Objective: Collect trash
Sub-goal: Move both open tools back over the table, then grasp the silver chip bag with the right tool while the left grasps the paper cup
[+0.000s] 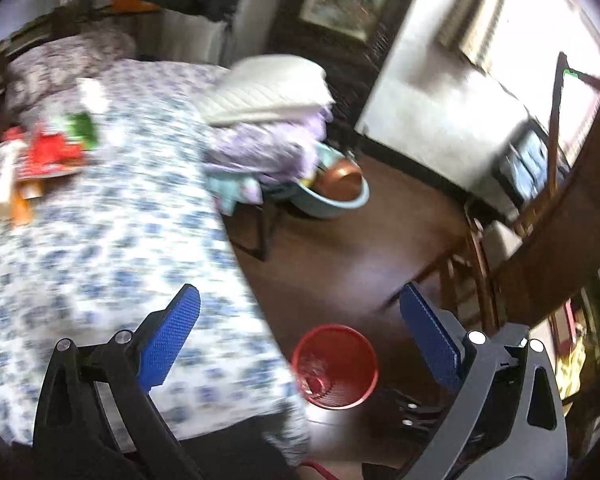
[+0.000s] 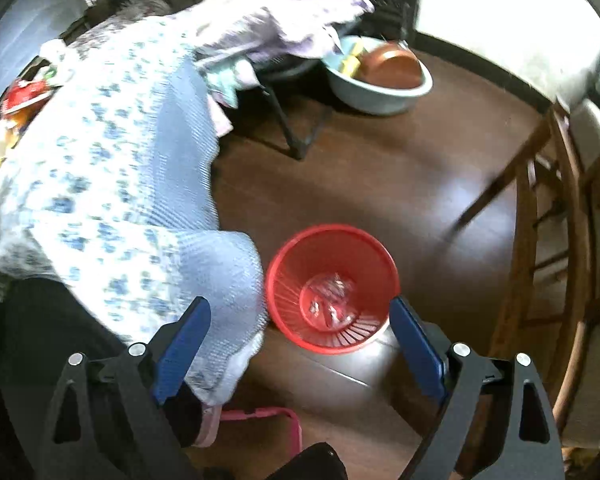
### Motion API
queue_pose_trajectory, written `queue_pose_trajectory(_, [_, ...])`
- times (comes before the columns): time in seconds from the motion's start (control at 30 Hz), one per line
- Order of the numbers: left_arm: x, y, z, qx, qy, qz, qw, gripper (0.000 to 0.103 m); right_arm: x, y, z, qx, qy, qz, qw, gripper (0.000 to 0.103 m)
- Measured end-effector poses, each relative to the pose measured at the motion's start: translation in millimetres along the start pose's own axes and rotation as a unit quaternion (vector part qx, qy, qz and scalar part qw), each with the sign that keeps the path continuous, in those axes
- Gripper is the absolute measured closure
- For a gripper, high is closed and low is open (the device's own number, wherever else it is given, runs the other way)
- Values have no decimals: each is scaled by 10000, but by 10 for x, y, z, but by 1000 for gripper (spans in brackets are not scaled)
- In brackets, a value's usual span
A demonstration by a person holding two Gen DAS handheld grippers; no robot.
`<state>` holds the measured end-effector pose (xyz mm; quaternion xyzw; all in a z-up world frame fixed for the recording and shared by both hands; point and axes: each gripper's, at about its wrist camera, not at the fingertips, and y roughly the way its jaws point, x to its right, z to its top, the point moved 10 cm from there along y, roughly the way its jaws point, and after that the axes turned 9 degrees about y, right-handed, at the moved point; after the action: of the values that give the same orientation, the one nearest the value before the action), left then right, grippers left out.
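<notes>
Clearly, both claws stand with their blue pads wide apart and nothing between them.

From the left wrist view, the left claw (image 1: 300, 320) hangs above the corner of a bed (image 1: 100, 220) covered in a blue-flowered sheet. Far ahead of its left finger, on the bed, lies a blurred heap of trash (image 1: 44, 156): red and green wrappers and a pale box. Ahead of the gap between the fingers, a pile of folded bedding (image 1: 268, 120) sits on a dark stand, with a pale blue basin (image 1: 335, 196) on the floor just beyond it. Below the claw, nearer its right finger, a red basket (image 1: 335, 366) stands on the dark wooden floor (image 1: 359, 264).

From the right wrist view, the right claw (image 2: 300, 320) hovers almost directly over the same red basket (image 2: 331, 288), which sits between the fingers and holds some clear crumpled plastic at its bottom. The bed's corner (image 2: 228, 280) hangs beside the left finger, touching or nearly touching the basket rim. A wooden chair (image 2: 555, 240) stands off to the right.
</notes>
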<state>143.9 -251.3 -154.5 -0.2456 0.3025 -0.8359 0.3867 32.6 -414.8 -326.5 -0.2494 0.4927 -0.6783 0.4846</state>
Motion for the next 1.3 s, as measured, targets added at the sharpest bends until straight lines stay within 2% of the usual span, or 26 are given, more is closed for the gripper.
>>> queue_pose_trajectory(0.07, [-209, -155, -18, 104, -67, 218, 9997, 7, -191, -112, 13, 70, -175, 40, 9998, 14])
queue_pose_trajectory(0.13, [-498, -289, -113, 78, -104, 607, 9981, 7, -366, -202, 17, 137, -337, 93, 9993, 14])
queue_pose_trajectory(0.27, [-1035, -529, -320, 85, -391, 1049, 9937, 7, -786, -368, 46, 295, -647, 285, 9971, 13])
queue_pose_trajectory(0.43, [-1771, -905, -553, 200, -961, 1572, 9827, 7, -1456, -600, 171, 554, -971, 720, 9911, 12])
queue_pose_trajectory(0.57, [-2294, -1159, -689, 269, -1222, 2086, 9700, 7, -2084, -685, 337, 736, -1224, 1087, 9838, 9])
queue_pose_trajectory(0.63, [-2501, -1208, -737, 286, -1319, 2228, 9655, 7, -2406, -695, 420, 817, -1335, 1293, 9792, 8])
queue_pose_trajectory(0.73, [-2803, -1189, -754, 257, -1580, 2313, 9596, 7, -2956, -709, 594, 1078, -1468, 1535, 9712, 8])
queue_pose_trajectory(0.87, [-3049, -1148, -772, 207, -1721, 2452, 9538, 7, -3481, -654, 750, 1166, -1510, 1782, 9653, 8])
queue_pose_trajectory(1.0, [-3147, -1093, -849, 171, -1796, 2505, 9512, 7, -3942, -535, 1006, 1359, -1684, 1690, 9616, 8])
queue_pose_trajectory(1.17, [-3159, -1028, -965, 149, -1999, 2319, 9519, 7, -4242, -342, 1389, 1495, -1405, 1710, 9637, 8])
queue_pose_trajectory(1.3, [-3106, -1037, -937, 140, -1889, 2298, 9546, 7, -4335, -191, 1626, 1537, -903, 1832, 9668, 8])
